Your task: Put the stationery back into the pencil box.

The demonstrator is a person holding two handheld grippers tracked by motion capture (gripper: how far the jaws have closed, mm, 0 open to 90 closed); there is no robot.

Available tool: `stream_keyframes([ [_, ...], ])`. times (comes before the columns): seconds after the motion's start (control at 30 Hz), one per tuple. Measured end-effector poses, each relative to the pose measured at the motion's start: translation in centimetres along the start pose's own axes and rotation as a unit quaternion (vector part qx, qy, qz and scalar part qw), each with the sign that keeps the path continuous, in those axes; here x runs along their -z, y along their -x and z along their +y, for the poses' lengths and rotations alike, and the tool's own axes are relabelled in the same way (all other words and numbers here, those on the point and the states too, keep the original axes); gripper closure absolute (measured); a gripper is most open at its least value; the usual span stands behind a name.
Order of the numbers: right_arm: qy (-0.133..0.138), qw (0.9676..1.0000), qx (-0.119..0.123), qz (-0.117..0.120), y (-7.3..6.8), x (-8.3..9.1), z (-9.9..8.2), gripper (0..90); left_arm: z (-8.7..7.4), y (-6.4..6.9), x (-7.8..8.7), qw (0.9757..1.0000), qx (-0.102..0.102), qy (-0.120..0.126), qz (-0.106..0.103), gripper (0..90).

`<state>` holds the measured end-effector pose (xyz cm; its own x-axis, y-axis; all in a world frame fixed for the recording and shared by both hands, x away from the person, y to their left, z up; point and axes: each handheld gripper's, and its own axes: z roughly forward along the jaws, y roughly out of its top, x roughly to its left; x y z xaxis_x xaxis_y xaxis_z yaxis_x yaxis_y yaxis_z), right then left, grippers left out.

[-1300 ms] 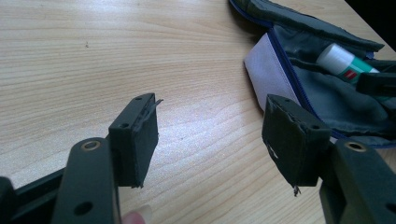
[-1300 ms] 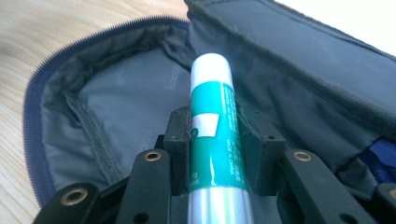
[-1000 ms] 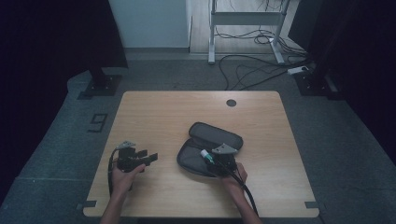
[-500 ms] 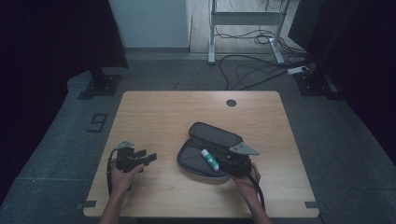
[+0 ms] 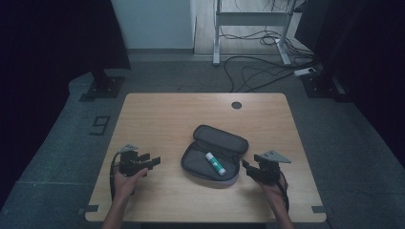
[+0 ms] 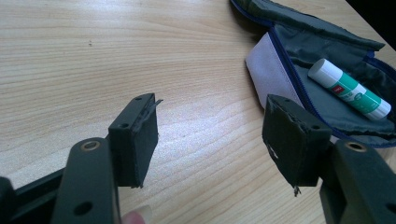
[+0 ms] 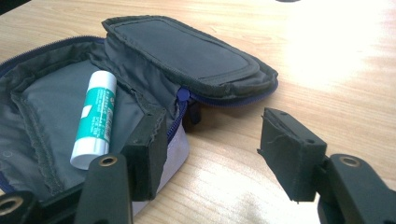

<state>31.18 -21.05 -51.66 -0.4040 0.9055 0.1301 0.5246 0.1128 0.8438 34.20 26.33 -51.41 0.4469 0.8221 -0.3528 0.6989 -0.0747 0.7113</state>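
On the near edge of the surface (image 5: 157, 119): two hands, each with a gripper, flank an open pouch.
Left gripper (image 5: 152, 162): fingers stand wide apart, nothing between them; rests just left of the pouch, apart from it.
Right gripper (image 5: 246, 167): fingers have just been opening, now well apart, nothing between them; sits just right of the pouch, not touching it.
Pouch (image 5: 200, 164): dark zip case, lid folded back toward the far side, interior exposed.
Glue stick (image 5: 215, 163): white and green, lies flat inside the pouch's base.
Done, by judgement: stick placed in the pouch and released.
Left, by judgement: lid to fold over, zip to close.
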Motion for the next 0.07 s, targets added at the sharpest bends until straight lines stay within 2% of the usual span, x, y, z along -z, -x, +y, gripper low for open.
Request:
stream_keyframes([
  [0.07,0.003,1.0,0.008,0.0,-0.19,-0.05,0.01,39.7,0.02,-0.06,0.04,1.0,0.001,0.0,0.0,36.1],
])
